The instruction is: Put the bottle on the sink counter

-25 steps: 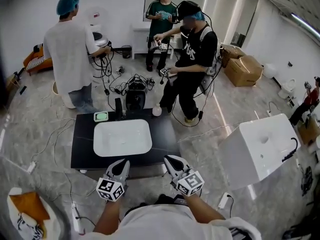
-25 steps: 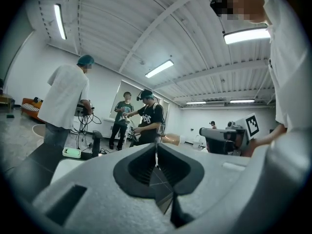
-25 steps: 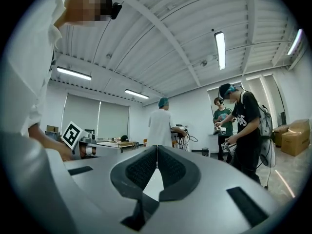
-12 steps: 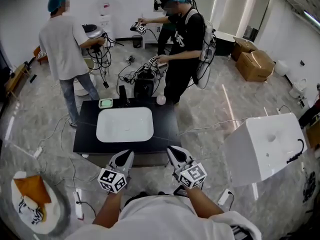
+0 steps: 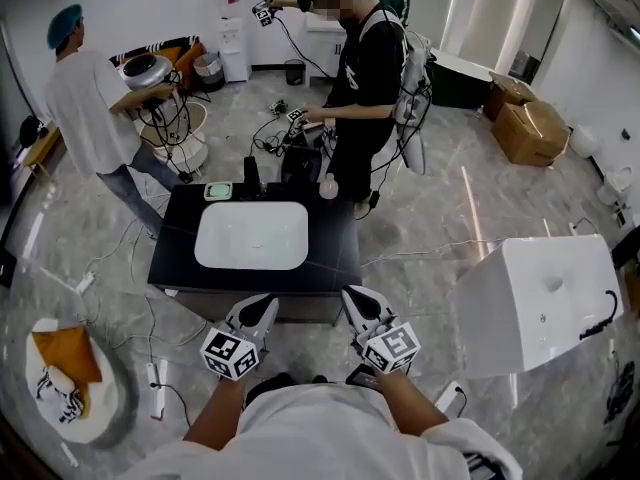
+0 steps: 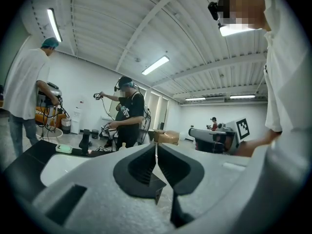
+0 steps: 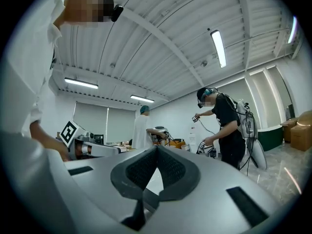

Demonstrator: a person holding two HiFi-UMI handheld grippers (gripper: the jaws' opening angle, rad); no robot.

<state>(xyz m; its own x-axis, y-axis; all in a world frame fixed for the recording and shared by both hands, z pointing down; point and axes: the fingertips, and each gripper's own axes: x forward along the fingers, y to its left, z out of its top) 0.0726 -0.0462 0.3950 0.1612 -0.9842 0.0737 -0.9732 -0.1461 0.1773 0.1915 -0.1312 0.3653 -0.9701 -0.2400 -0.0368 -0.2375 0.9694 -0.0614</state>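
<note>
A small pale bottle (image 5: 327, 186) stands upright at the far right corner of the black sink counter (image 5: 335, 258), which holds a white basin (image 5: 252, 235). My left gripper (image 5: 265, 306) and right gripper (image 5: 353, 296) hover side by side just in front of the counter's near edge, well short of the bottle. Both are shut with nothing between the jaws. In the left gripper view the left gripper (image 6: 156, 147) shows its tips touching. In the right gripper view the right gripper (image 7: 157, 149) is closed the same way.
A green soap dish (image 5: 218, 190) and a black faucet (image 5: 250, 176) sit at the counter's far edge. A person in black (image 5: 365, 78) stands right behind the counter and another in white (image 5: 85, 108) at the left. A white box (image 5: 540, 303) stands at the right; cables lie on the floor.
The counter has slid up in the head view. The person in black has stepped up behind it and the person in white has moved left. Both grippers stay shut.
</note>
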